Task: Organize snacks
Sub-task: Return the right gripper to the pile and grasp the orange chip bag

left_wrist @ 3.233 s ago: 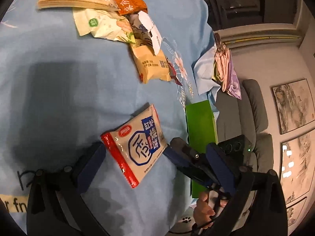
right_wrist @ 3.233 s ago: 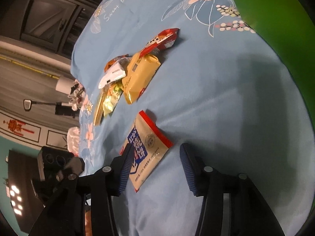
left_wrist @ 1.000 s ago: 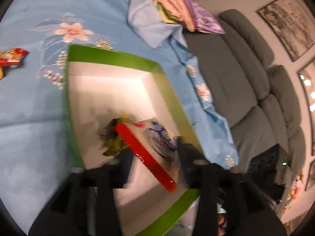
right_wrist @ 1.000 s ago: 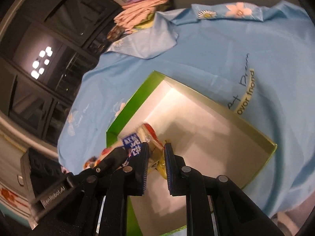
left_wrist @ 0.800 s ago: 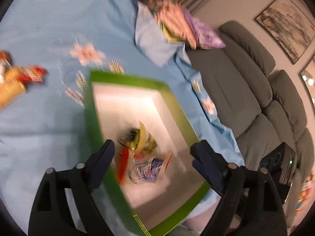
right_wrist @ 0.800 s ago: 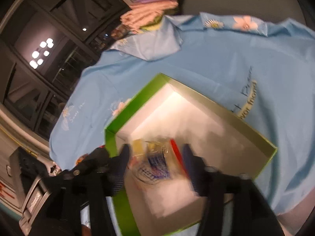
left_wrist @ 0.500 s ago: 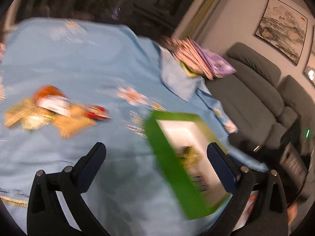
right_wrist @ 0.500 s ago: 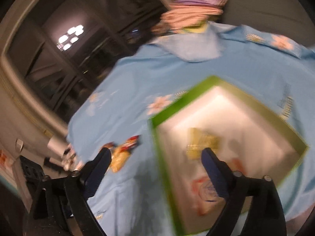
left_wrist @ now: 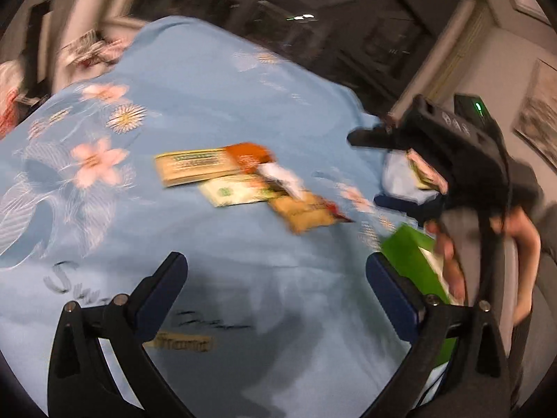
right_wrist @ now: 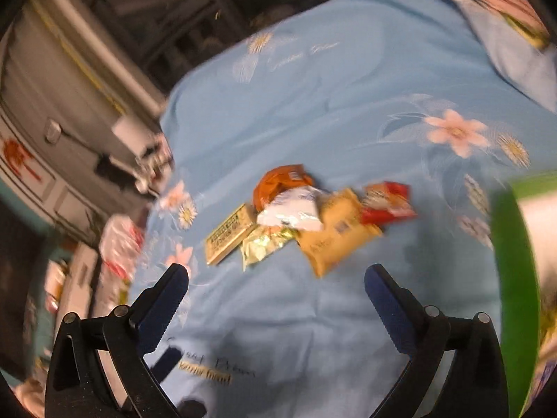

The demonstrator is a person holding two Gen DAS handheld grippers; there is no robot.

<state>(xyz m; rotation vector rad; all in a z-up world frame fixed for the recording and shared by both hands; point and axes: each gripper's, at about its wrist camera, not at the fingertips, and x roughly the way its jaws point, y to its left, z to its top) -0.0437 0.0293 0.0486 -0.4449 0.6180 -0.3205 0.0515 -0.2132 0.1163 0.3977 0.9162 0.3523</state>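
Note:
Several snack packets lie in a loose pile on the blue flowered cloth: a flat tan bar (left_wrist: 195, 170), an orange pack (left_wrist: 249, 153), a pale green pack (left_wrist: 236, 191) and a yellow-tan pack (left_wrist: 303, 212). My left gripper (left_wrist: 275, 264) hovers open and empty, short of the pile. In the right wrist view the same pile shows the orange pack (right_wrist: 278, 181), the yellow-tan pack (right_wrist: 334, 240) and a red pack (right_wrist: 386, 202). My right gripper (right_wrist: 275, 275) has its jaws opening, nothing between them. The green box (right_wrist: 511, 261) stands at the right edge.
The left wrist view catches the right gripper (left_wrist: 379, 170) and the person's hand (left_wrist: 449, 254) above the green box (left_wrist: 407, 254). Folded clothes (right_wrist: 504, 0) sit at the cloth's far right corner. Cluttered shelves (right_wrist: 118, 244) lie beyond the left edge.
Both grippers let the blue-and-red packet drop into the green box, opened wide, and swung left away from the box toward the snack pile.

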